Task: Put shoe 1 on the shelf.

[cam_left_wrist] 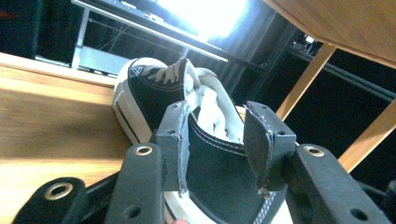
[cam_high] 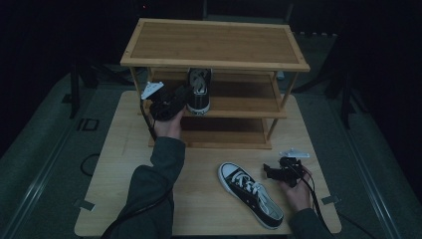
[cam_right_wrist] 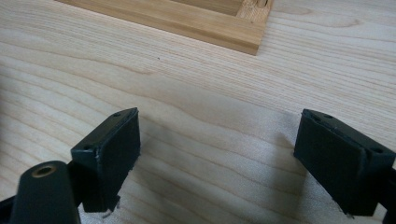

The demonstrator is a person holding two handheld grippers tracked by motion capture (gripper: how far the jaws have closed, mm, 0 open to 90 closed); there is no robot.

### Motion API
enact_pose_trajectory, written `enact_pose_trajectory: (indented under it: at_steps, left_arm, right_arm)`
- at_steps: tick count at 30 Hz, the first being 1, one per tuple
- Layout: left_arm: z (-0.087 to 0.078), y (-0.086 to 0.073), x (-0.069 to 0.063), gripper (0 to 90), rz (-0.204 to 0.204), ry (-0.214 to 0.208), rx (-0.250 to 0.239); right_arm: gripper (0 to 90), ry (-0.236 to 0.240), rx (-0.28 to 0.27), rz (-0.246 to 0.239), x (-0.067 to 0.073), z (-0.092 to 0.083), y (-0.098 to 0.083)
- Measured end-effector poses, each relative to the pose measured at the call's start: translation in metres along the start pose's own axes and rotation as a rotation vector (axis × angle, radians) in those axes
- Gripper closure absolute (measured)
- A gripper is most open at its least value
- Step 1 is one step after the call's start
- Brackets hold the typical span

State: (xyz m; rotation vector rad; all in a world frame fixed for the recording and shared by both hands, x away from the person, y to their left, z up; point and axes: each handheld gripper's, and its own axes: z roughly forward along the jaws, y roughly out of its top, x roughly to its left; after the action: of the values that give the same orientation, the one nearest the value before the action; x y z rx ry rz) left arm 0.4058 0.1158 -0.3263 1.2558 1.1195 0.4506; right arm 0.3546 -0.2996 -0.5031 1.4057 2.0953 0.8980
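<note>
Our left gripper [cam_left_wrist: 217, 140] has its jaws spread either side of the heel of the sneaker [cam_high: 198, 92] on the rack's middle shelf [cam_high: 239, 105], apparently releasing it there. Our right gripper [cam_right_wrist: 217, 163] rests wide open above the desk [cam_high: 129, 149], near the second sneaker [cam_high: 250, 194], probably next.

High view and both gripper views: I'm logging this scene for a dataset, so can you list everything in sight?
Black canvas sneaker with white sole: one, black and white, on the rack's middle shelf, heel toward the person.
Second black canvas sneaker with white laces: one, black and white, flat on the table, front right.
Three-tier bamboo shoe rack: one, light brown, at the table's far side.
Pale wooden table: one, light wood, under everything.
Left tool: one, black, jaws apart around the shelved sneaker's heel.
Right tool: one, black, jaws wide open over bare table.
</note>
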Motion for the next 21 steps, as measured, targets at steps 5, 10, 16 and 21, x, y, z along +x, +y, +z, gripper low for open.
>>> enact_pose_trajectory:
  at_steps: [5, 10, 16, 21]
  left_arm:
    - [-0.009, -0.007, -0.003, 59.4, 0.032, -0.001, 0.028]
    - [-0.017, -0.015, -0.003, 59.2, 0.066, 0.004, 0.044]
    - [-0.029, -0.021, -0.003, 58.3, 0.104, 0.003, 0.048]
    - [-0.034, -0.028, -0.002, 57.2, 0.139, -0.006, 0.059]
  right_arm:
    - [12.9, 0.001, 0.000, -0.002, 0.000, 0.000, 0.000]
    - [12.0, 0.007, 0.002, -0.009, 0.000, 0.001, 0.000]
    - [12.2, 0.007, 0.002, -0.008, 0.001, 0.001, 0.000]
    - [12.4, 0.009, 0.002, -0.009, 0.001, 0.001, 0.000]
